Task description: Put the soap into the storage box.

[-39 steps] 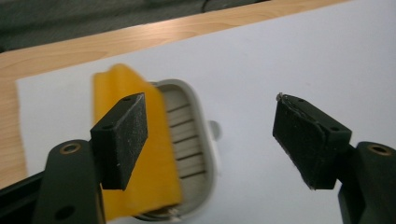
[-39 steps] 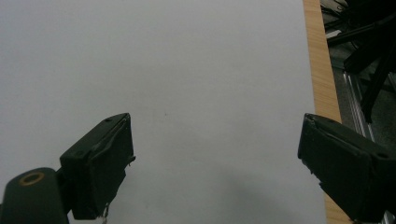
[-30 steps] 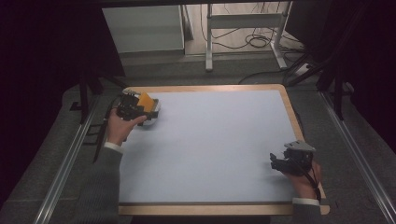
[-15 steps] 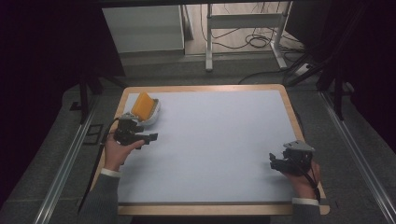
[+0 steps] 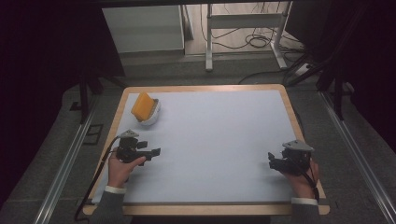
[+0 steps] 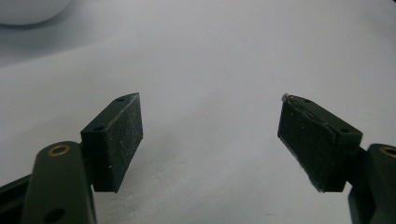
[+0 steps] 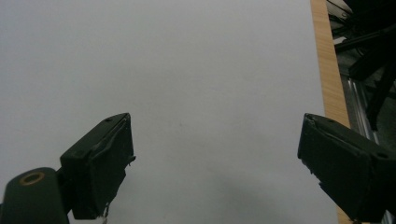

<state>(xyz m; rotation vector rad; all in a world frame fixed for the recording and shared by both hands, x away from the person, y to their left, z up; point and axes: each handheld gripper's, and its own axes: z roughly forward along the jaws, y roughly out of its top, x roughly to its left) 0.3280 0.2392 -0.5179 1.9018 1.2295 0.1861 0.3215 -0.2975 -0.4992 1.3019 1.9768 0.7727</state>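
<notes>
Far left, orange sponge (image 5: 142,106) upright in white bowl (image 5: 150,118); both grippers' jaws spread wide, empty.

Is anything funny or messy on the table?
Nothing is spilled or broken. The one odd thing: the orange sponge stands tilted in the small white bowl, poking well above its rim, near the table's far left corner.

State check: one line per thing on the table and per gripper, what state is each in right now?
Sponge: yellow-orange, standing tilted in the bowl, nothing gripping it.
Bowl: white, upright at the table's far left corner, holding the sponge.
Left gripper: jaws open, empty, over bare table near the bowl.
Right gripper: jaws open, empty, near the table's right edge.
Table: pale top, wooden rim.
</notes>
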